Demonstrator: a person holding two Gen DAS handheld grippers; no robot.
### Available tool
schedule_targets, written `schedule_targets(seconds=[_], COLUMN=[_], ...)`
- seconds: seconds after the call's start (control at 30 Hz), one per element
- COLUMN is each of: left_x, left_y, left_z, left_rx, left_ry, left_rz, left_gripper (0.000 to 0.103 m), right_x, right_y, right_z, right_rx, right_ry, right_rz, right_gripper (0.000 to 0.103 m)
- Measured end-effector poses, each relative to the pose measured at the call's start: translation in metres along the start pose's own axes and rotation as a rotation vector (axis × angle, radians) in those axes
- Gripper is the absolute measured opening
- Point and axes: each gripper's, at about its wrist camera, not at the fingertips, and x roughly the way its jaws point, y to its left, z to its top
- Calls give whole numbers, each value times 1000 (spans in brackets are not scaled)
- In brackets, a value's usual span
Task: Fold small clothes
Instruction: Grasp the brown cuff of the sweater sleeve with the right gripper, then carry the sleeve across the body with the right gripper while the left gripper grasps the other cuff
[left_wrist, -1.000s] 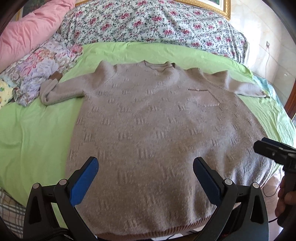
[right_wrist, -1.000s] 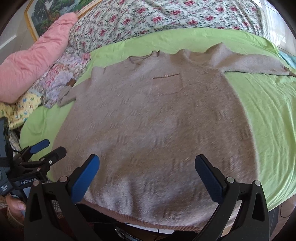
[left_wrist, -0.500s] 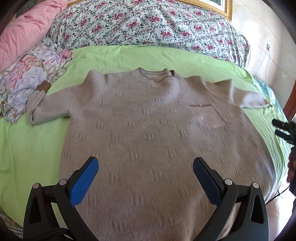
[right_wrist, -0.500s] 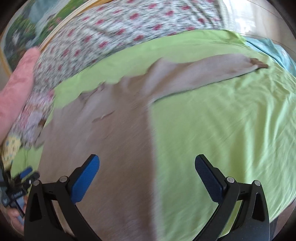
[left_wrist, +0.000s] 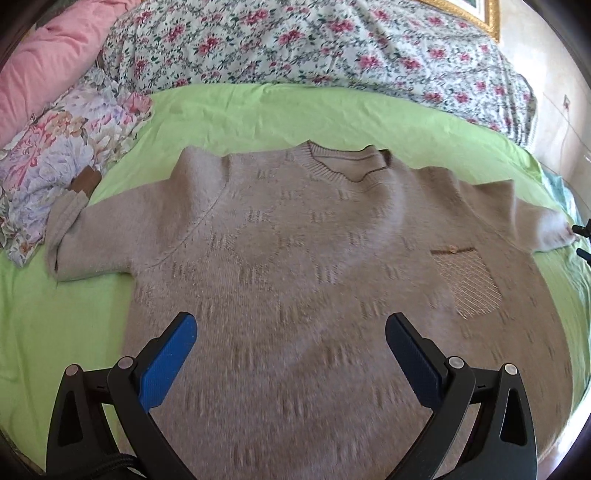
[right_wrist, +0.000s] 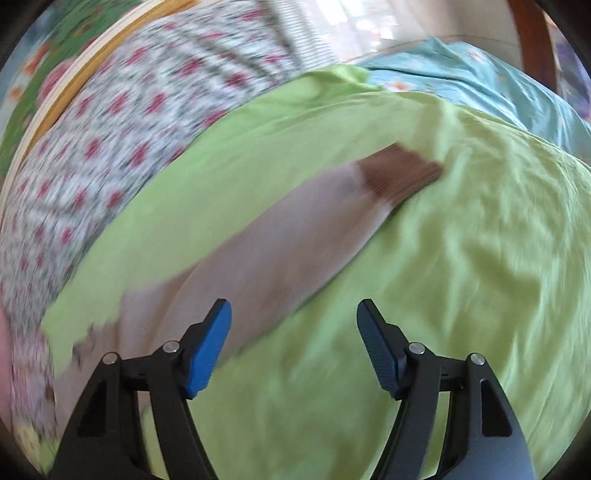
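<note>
Lying flat on the green sheet (left_wrist: 258, 110) is the sweater (left_wrist: 314, 258), front up, its long axis running from the hem nearest me up to the ribbed collar (left_wrist: 332, 166), which points toward the floral bedding (left_wrist: 332, 44) at the head of the bed. Both sleeves stretch sideways, crossing that axis. The one sleeve bends back at its brown cuff (left_wrist: 85, 183), which touches the pastel floral cloth (left_wrist: 55, 147). The chest pocket (left_wrist: 469, 280) sits on the other side of the body. My left gripper (left_wrist: 290, 354) hangs above the lower chest, jaws spread wide, nothing between them. My right gripper (right_wrist: 293, 347) has just been closing partway; its jaws stand apart with only sheet between them. Through that blurred view the other sleeve (right_wrist: 277, 251) runs diagonally away from me, its brown cuff end (right_wrist: 399, 177) pointing toward the blue cloth (right_wrist: 480, 85) at the far edge.
</note>
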Motion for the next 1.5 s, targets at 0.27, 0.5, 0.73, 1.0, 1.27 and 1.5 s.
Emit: schedule_targets(seconds=[0.27,0.5,0.73,1.0,1.27,1.5], left_x=[29,34,24,7,1,18], left_y=[-6,-8,-4,19,51,52], left_z=[5,5,1,-8,-12,-11], left_rx=[14,1,-14,-43,-73,-83], left_ry=[45,47,65,51,47,84], left_rz=[17,-12,-97,-140,-178,-215], left_gripper=[102,102,102,102,102,102], right_x=[42,22,-3,-4,31,74], right_y=[-50,-7,107,275,377,404], right_z=[51,44,-11,-127,-234,-279], right_rx=[189,60,-160,-393,-476,-436], right_ry=[-42,-109,-71,203,454,668], right_rz=[-27,79,321,646,741,728], right_gripper=[30,8,7,7,7,18])
